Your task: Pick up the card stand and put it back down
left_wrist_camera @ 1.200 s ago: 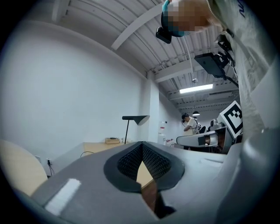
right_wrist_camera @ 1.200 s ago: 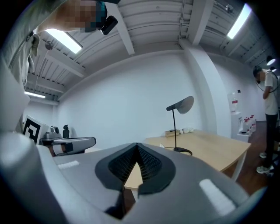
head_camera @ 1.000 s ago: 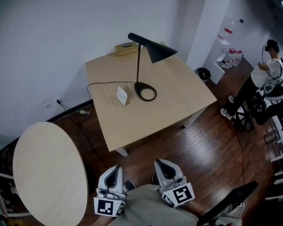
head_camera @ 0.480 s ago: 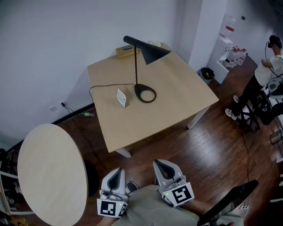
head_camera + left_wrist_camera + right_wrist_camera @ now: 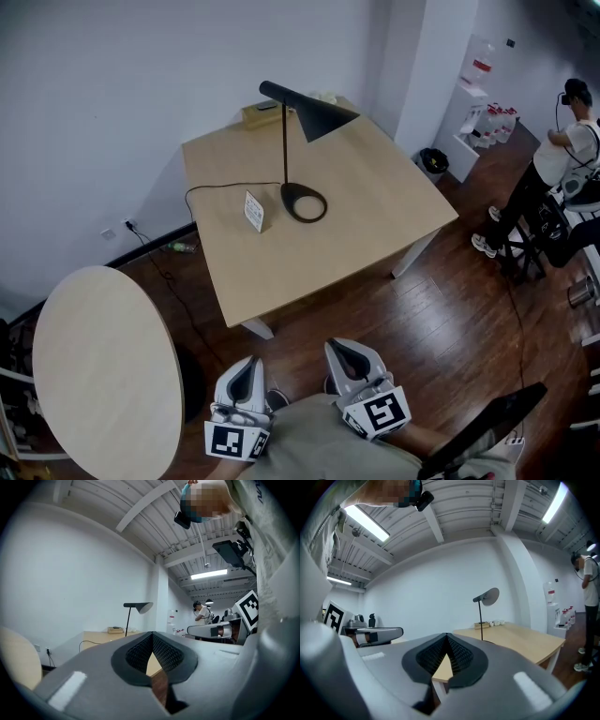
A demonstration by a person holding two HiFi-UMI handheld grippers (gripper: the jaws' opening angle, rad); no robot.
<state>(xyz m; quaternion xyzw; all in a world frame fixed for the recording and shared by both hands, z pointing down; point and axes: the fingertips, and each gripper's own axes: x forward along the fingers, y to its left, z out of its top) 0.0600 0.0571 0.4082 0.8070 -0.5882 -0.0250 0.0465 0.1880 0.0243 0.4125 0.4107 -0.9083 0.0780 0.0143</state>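
**Two grippers shut and empty; card stand on worktop**

Both grippers are held low at the near edge of the head view, well apart from the square table [image 5: 366, 234]. The left gripper [image 5: 246, 364] is seen with its jaws pressed together, and nothing is held between them. The right gripper [image 5: 343, 347] is found likewise closed and empty. The card stand [image 5: 254, 210] is located on the worktop, nearer the left edge than the right, just beside the ring base of the black desk lamp [image 5: 317, 116], on that base's left. A cable [image 5: 211, 186] is run from the lamp base off the left edge. A small box [image 5: 265, 112] is noted at the far corner. A round table [image 5: 103, 366] is placed left of the square one.
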